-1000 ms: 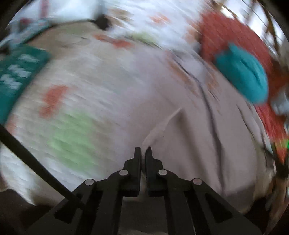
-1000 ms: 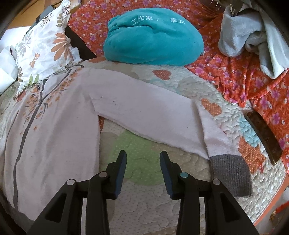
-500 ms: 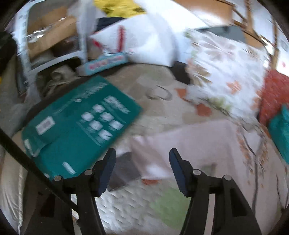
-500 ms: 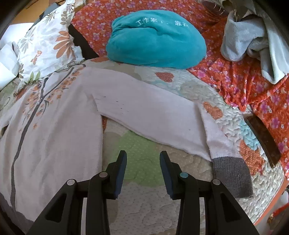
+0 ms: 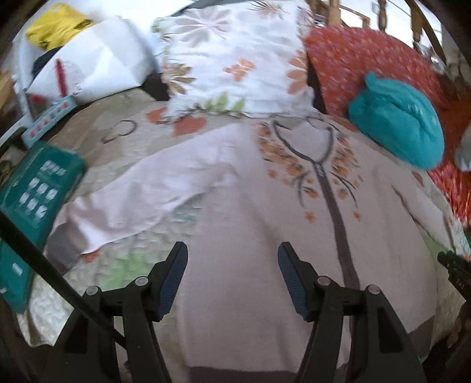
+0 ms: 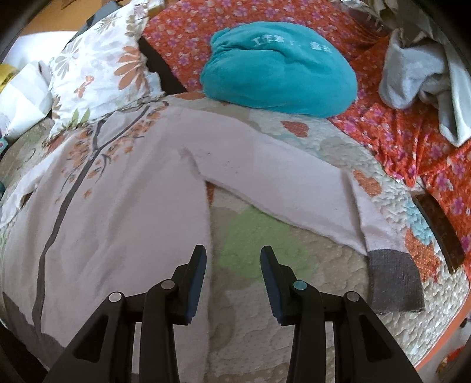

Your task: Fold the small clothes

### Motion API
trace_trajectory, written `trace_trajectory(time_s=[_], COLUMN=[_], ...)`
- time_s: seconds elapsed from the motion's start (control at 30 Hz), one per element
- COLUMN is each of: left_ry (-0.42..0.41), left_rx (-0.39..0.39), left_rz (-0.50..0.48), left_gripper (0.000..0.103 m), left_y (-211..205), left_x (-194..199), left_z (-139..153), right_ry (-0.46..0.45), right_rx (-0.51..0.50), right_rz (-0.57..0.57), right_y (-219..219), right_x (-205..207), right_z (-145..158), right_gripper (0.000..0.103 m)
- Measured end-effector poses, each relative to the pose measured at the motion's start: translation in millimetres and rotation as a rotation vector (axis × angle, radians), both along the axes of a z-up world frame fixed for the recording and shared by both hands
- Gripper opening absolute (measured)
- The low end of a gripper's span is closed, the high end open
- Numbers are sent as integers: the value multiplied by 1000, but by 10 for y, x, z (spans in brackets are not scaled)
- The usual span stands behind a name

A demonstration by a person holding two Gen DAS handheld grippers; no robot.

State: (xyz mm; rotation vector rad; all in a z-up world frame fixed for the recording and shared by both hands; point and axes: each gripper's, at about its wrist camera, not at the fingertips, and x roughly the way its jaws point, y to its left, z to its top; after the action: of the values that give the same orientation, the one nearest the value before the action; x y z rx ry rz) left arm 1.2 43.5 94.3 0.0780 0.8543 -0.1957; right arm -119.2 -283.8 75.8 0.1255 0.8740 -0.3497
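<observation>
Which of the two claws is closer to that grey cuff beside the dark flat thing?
Right. The right gripper hovers open just left of that grey cuff. The left gripper hangs open over the sweater's body, further from it.

White Chinese characters across the upper face of the teal bundle, toward 12 o'clock in the right wrist view; first two legible as "工作", the rest too smeared to read. White print and small white panels on the green box at 9 o'clock in the left wrist view, blurred beyond reading. Dark marks on the yellow bag at 11 o'clock, also unreadable. Nothing else legible.
</observation>
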Motion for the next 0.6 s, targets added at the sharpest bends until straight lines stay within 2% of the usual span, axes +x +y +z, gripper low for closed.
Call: trace_trajectory(time_s=[0.1,0.23,0.43,0.6], left_ry=[26,50,20,111], left_rx=[-14,-45,0,-58], left_rz=[-15,13,42,23], left_gripper=[63,63,63,63], left_y=[-107,-166,-231,-253], left_x=[137,390,692,729], left_z=[-92,-210,-345,-493], right_ry=[9,30,59,53], right_rx=[-31,-66,-50,-55], right_rz=[34,80,107,196], right_y=[176,369,586,867], right_x=[34,109,292,716], right_z=[22,-21,-79,-129], right_gripper=[43,46,46,46])
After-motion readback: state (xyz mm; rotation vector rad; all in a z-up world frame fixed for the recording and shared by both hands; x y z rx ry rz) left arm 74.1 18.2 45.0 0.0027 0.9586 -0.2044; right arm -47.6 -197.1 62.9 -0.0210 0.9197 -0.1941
